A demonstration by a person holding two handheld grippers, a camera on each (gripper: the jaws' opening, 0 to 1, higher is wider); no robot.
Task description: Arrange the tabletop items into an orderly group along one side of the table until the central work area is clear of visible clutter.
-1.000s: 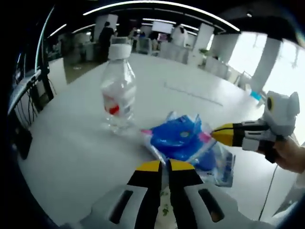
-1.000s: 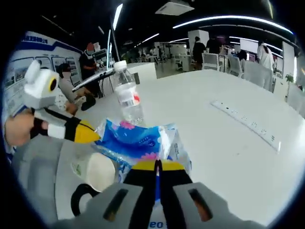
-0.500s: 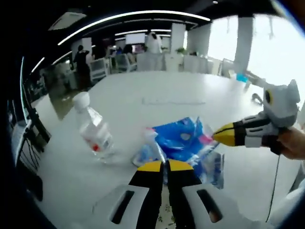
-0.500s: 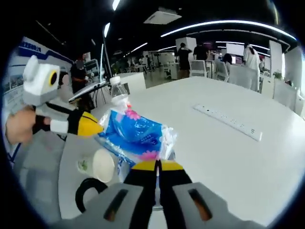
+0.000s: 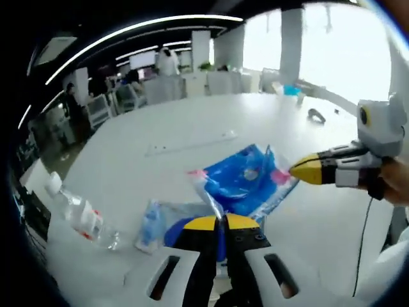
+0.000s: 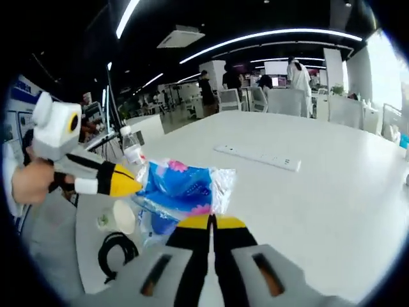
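A crinkled blue plastic packet with pink corners (image 5: 246, 182) is lifted above the white tabletop (image 5: 160, 173), stretched between the two tools: the left gripper (image 5: 220, 222) has its yellow-tipped jaws pressed together on the packet's near edge, and the right gripper (image 6: 211, 222) is likewise pinched onto its opposite end (image 6: 182, 188). Under it lie a second clear-and-blue plastic packet (image 5: 153, 220), a paper cup on its side (image 6: 115, 217) and a black cable (image 6: 115, 252). A clear plastic water bottle (image 5: 77, 214) stands well apart at the table's edge, and a white power strip (image 6: 259, 157) lies toward the table's middle.
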